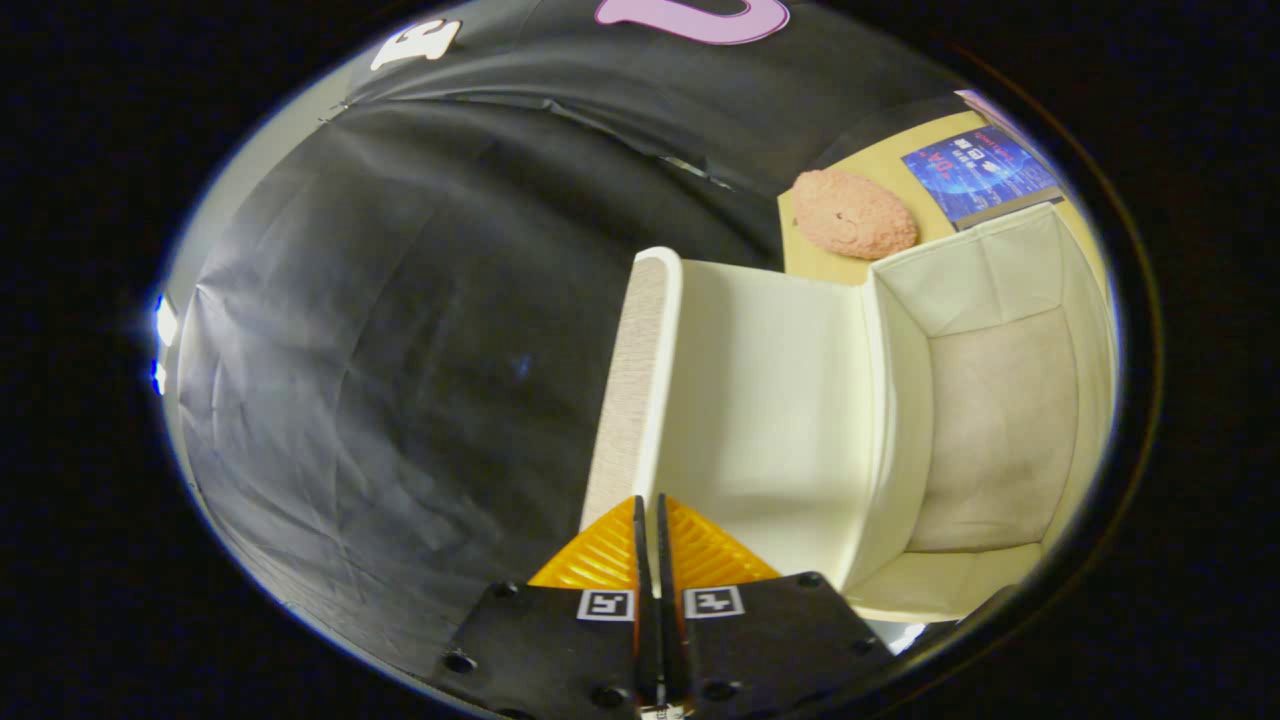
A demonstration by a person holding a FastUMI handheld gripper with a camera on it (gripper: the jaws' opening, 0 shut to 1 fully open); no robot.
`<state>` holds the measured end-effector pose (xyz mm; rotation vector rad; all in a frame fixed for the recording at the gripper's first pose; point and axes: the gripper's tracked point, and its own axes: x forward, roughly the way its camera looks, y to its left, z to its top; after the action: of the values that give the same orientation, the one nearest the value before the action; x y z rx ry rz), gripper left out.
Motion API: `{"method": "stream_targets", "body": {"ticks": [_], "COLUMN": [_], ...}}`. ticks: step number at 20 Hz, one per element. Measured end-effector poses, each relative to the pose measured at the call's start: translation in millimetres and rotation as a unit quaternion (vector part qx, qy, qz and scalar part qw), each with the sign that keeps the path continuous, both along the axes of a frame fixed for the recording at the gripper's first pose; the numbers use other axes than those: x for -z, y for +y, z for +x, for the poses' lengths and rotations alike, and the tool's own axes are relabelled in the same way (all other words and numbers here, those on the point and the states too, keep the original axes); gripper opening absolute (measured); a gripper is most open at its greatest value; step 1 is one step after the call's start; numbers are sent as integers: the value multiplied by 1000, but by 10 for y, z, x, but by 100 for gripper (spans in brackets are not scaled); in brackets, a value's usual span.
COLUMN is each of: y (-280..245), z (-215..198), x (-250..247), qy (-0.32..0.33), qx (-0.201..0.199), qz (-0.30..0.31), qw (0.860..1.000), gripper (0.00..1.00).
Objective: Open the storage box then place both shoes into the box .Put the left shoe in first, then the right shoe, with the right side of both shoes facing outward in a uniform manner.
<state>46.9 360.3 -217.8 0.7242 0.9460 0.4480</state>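
- The booth's black cloth wall takes up the whole left side, from about seven o'clock round to twelve o'clock. It is creased, and a seam runs across its upper part.
- A small bright light glints at nine o'clock, at the cloth's far left margin.
- The gripper sits at six o'clock. Its two fingers are pressed almost together, with only a thin dark slit between them.
- The fingertips meet at the lower edge of the lid. The lid's edge seems to sit in that slit, pinched from both sides, though the exact contact is hard to make out.
- The lid stands upright just ahead of the fingers, rising toward twelve o'clock. Its outer face, on the left, is a pale woven fabric; its inner face, on the right, is smooth cream.
- The box is open, lying to the right of the lid at about three o'clock. Its walls are cream and its inner floor is a dull beige fabric. The inside appears bare.
- Beyond the box, at one to two o'clock, a tan table shows.
- A pink fuzzy shoe rests on that table, just beyond the box's far rim and well apart from the fingers.
- Right of the shoe, at two o'clock, a blue printed sheet lies flat on the table, just beside the box's far corner.
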Motion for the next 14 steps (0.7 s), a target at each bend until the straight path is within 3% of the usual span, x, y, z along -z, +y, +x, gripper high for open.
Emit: {"method": "stream_targets", "body": {"ticks": [6, 14], "y": [-451, -1560], "z": [105, 150], "x": [48, -267], "qy": [-4, -35], "qx": [24, 79], "qz": [-16, -35], "qw": [1000, 996], "gripper": [11, 12]}}
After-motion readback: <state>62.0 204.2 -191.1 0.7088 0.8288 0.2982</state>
